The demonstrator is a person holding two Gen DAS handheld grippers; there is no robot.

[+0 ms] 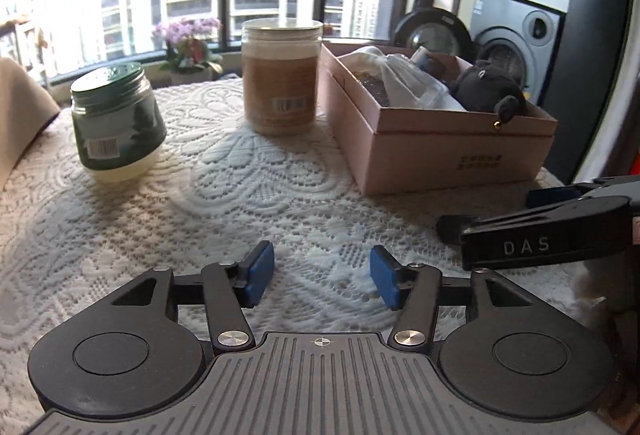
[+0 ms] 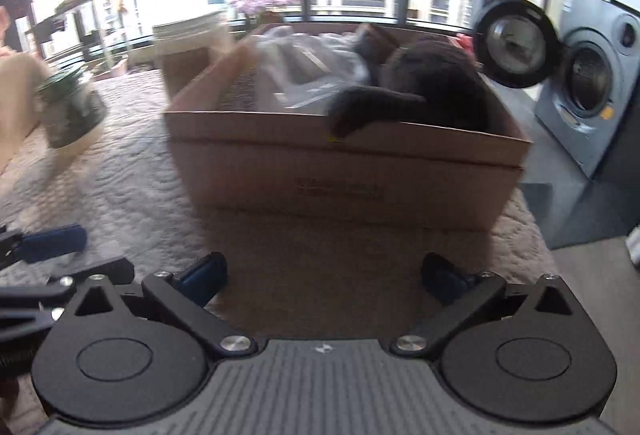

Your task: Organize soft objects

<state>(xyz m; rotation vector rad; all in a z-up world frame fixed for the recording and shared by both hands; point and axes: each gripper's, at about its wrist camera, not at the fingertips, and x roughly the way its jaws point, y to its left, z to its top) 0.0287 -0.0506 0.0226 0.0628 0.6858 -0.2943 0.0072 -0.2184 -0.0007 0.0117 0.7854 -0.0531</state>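
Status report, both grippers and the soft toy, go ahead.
Left gripper open, empty, over the tablecloth. Right gripper open, empty, facing the box. Dark soft toy in box, limb over rim. Nothing blocking.

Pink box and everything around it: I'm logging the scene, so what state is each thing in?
Pink box: open, filled.
Dark plush toy: inside, limb over the rim.
Green jar: upright, lidded.
Tan jar: upright, lidded.
Left gripper: open, empty.
Right gripper: open, empty.

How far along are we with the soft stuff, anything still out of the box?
Mostly done, it seems: the dark plush toy and white bagged items lie in the pink box, one plush limb draped over its rim. Left gripper and right gripper are open, holding nothing. No loose soft items show on the lace tablecloth.
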